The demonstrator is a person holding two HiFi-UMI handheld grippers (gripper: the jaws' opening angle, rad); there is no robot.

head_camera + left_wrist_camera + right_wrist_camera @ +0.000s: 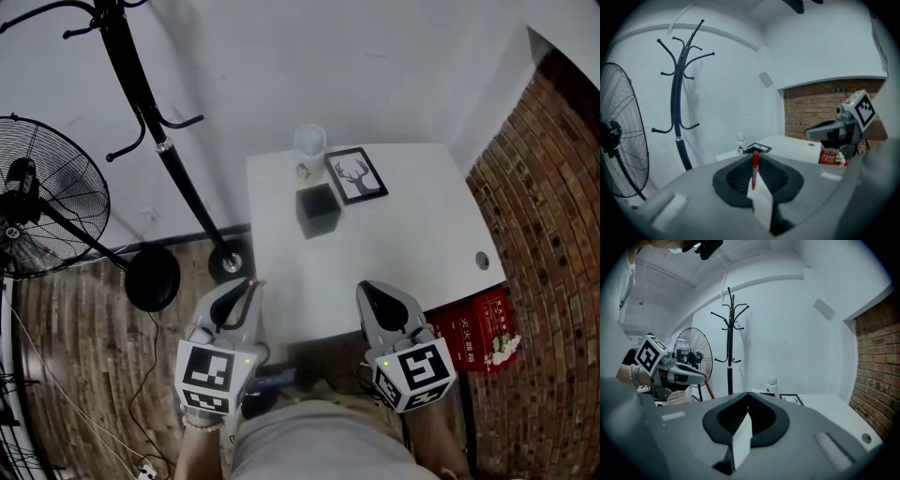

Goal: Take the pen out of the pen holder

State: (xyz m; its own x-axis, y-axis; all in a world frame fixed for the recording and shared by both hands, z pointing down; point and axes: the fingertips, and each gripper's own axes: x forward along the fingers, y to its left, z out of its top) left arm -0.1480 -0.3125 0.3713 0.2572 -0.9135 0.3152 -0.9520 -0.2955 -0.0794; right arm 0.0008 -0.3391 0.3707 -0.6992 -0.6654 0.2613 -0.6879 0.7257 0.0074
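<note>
step: pen is out, judged nearly done | left gripper clamped on red pen, pen upright | right gripper closed, empty | pen holder on table, 1 o'clock of left gripper, well apart | advice: steady squeeze, no tilting

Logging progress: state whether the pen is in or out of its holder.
Out. The red pen stands clamped in the left tool, away from the black pen holder on the table.

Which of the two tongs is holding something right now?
The left tongs: a red pen stands clamped between their jaws. The right tongs are shut with nothing between theirs.
</note>
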